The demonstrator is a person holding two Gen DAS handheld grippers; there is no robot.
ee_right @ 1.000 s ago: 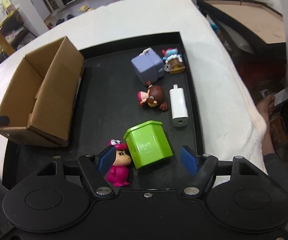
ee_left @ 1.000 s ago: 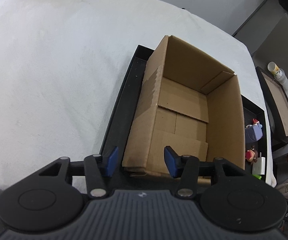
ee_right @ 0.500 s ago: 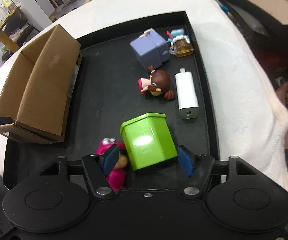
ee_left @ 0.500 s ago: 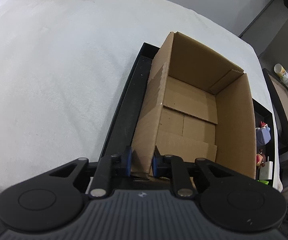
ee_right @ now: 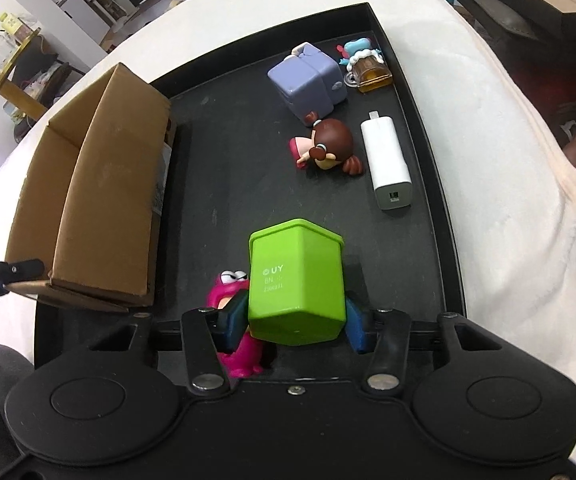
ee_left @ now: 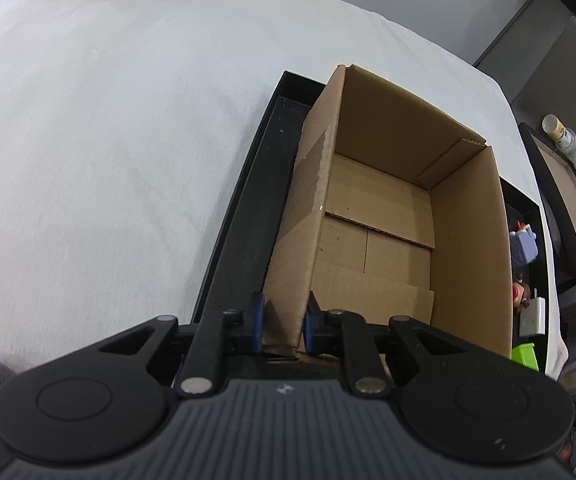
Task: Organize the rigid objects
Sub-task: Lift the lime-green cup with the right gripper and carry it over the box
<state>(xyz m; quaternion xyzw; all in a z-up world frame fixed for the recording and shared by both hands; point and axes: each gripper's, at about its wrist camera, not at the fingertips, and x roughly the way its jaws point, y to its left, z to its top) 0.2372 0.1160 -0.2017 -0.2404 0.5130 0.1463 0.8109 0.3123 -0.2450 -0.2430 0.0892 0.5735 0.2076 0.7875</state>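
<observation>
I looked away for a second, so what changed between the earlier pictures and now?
The left gripper closed on the cardboard box wall. The right gripper has just been closing and now clamps the green container, which looks tipped. The pink figure, white charger and black tray stayed put.

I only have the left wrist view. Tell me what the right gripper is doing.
Observer: The right gripper has just been closing its jaws on the green bin, pads against its sides.
Operator: Report what's crowding it.
Observer: A pink figurine stands against the bin's left side, partly behind the left finger.
Operator: Say what my view cuts off.
Observer: A small mug-shaped toy sits in the black tray's far right corner, beyond the purple block.
</observation>
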